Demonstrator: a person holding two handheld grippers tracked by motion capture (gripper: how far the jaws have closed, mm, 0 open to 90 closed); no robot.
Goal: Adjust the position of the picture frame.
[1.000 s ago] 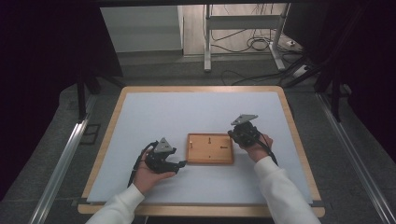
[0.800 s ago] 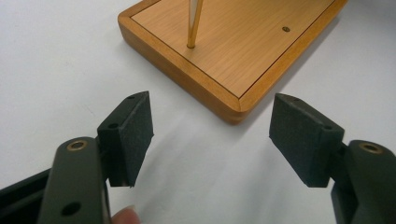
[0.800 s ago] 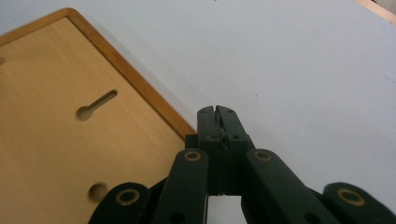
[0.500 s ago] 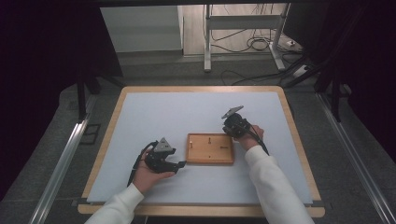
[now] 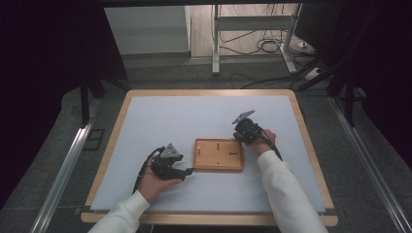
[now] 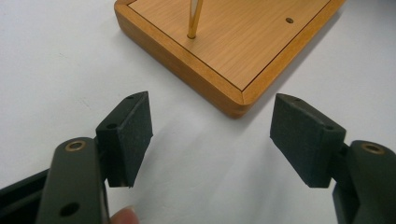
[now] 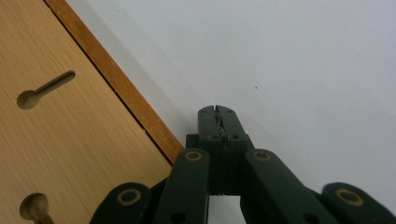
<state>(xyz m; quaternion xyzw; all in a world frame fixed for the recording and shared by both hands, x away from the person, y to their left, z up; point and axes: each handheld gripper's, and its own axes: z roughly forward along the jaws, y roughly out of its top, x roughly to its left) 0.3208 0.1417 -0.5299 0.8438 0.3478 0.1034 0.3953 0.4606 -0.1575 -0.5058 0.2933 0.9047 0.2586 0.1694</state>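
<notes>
Right hand-held gripper point(image 5: 241, 129), pressed together, moved to board's point(image 5: 218, 154) 2 o'clock corner; left point(image 5: 187, 171) spread; square up first.

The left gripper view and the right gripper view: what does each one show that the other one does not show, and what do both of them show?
In the left gripper view: a thin brass peg standing upright in the wooden board, a rounded board corner, and the left gripper with jaws wide apart and nothing between them.

In the right gripper view: two keyhole slots in the board, and the right gripper with jaws closed together.

Both: the wooden board with its darker rim, lying on the white table surface.
</notes>
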